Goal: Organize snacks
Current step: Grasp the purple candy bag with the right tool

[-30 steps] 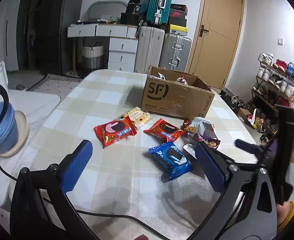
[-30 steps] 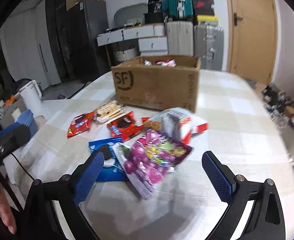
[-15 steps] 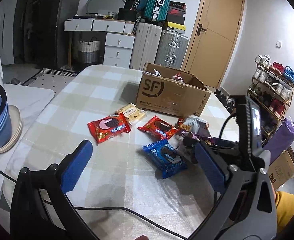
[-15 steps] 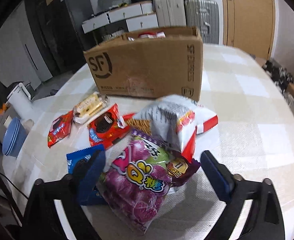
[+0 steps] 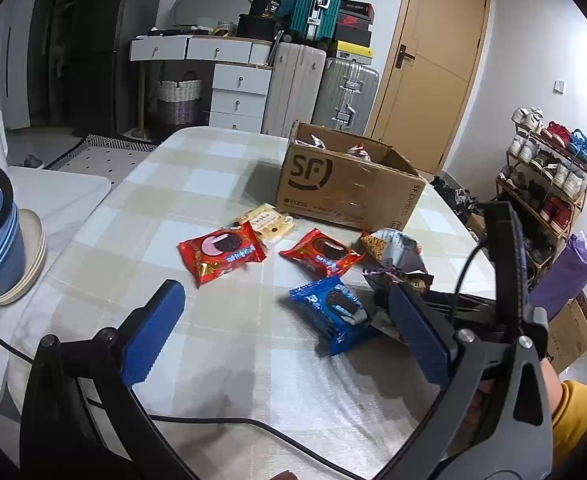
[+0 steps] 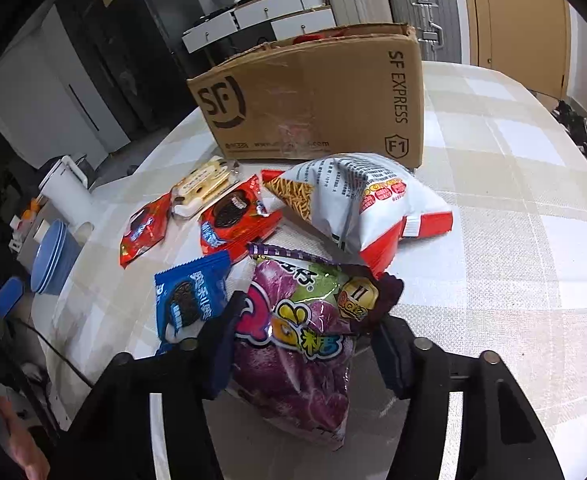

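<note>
Jaws of the right gripper (image 6: 301, 344) are closing, one on each side of the shiny purple candy bag (image 6: 301, 344), and they look like they touch its sides. This bag lies on the checked cloth surface (image 6: 513, 240), in front of the brown cardboard box (image 6: 313, 100). Between the purple bag and the box lies a puffy white and red snack bag (image 6: 357, 204), and its corner sits on the purple bag's top edge. Just left of the purple bag is a flat blue cookie pack (image 6: 189, 296). Farther back toward the box are two red cookie packs (image 6: 229, 216), then a small pale yellow cookie pack (image 6: 201, 184) near the box's front. Some snacks already sit inside the box.

Jaws of the left gripper (image 5: 285, 332) are spread wide apart with nothing between them. It hangs over the surface, on the near side of the blue pack, far from the box.
</note>
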The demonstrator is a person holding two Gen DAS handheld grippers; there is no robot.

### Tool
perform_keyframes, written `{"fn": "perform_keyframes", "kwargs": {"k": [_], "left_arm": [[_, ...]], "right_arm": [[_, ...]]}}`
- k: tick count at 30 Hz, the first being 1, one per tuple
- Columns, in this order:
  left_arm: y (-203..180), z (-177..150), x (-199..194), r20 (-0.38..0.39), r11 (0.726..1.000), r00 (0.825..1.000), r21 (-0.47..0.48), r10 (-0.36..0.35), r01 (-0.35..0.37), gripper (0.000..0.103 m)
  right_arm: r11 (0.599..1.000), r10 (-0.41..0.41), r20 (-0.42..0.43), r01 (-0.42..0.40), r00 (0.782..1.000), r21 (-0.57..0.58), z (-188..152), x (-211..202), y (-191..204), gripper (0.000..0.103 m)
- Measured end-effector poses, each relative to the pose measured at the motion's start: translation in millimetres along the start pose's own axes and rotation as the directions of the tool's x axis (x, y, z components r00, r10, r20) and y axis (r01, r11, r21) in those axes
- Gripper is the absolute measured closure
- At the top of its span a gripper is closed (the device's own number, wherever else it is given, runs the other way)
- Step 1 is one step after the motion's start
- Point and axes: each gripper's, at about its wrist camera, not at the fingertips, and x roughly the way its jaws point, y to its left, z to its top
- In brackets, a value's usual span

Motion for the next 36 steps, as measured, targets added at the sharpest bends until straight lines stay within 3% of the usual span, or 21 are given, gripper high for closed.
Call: {"fn": "perform_keyframes", "kwargs": {"k": [6, 15, 19, 23, 26, 28, 30, 34, 35, 36], "left_arm": [[4.9, -3.9, 5.4, -0.016, 1.000, 1.000, 0.005, 0.026, -0.026, 0.001], [-3.4, -9.9, 28.5, -0.082, 0.999, 0.996, 0.034, 0.029, -0.026, 0.001], [-22.5, -5.2, 51.6, -0.150, 0.998, 0.988, 0.070, 0.023, -0.013, 0.001], [-33.5, 2.3, 87.1, -0.232, 1.000, 0.973, 0.019, 0.018, -0.014, 0.001], [-43.2, 6.7, 109.6, -0.246, 0.998, 0.967, 0.006, 0.068, -0.069, 0.001], [-51.2, 6.2, 127.7, -0.296, 0.991, 0.946, 0.032, 0.132, -0.128, 0.001], [-55.8, 2.7, 143.8, -0.351, 0.988, 0.924, 0.044, 0.153, -0.147, 0.004], [-66.4, -3.3, 160.6, -0.359, 0.973, 0.905, 0.117, 0.227, -0.198, 0.005], [-66.7, -4.4, 163.1, -0.367, 0.974, 0.903, 0.119, 0.224, -0.193, 0.010], [-66.9, -6.1, 165.8, -0.379, 0.977, 0.901, 0.113, 0.212, -0.182, 0.024]], "right_arm": [[1.000, 0.009, 0.010, -0.009, 1.000, -0.023, -11.3, -12.3, -1.5, 0.060], [0.999, 0.025, 0.018, -0.026, 1.000, 0.026, -22.9, -32.0, -12.1, 0.063], [0.999, 0.024, 0.021, -0.025, 0.999, 0.045, -23.5, -38.5, -16.6, 0.063], [0.998, 0.024, -0.001, -0.024, 1.000, 0.065, -24.0, -36.1, -26.4, 0.063], [0.995, 0.022, 0.004, -0.022, 1.000, 0.095, -23.0, -37.9, -38.0, 0.063], [0.994, 0.026, 0.003, -0.027, 1.000, 0.105, -22.9, -37.3, -42.2, 0.063], [0.994, 0.035, -0.006, -0.034, 0.999, 0.106, -22.5, -35.4, -43.1, 0.063], [0.994, 0.049, 0.000, -0.049, 0.999, 0.096, -21.1, -39.0, -39.4, 0.063], [0.994, 0.053, 0.002, -0.053, 0.999, 0.096, -20.6, -39.9, -39.6, 0.063], [0.993, 0.062, 0.004, -0.062, 0.998, 0.098, -20.2, -40.6, -39.6, 0.063]]}}
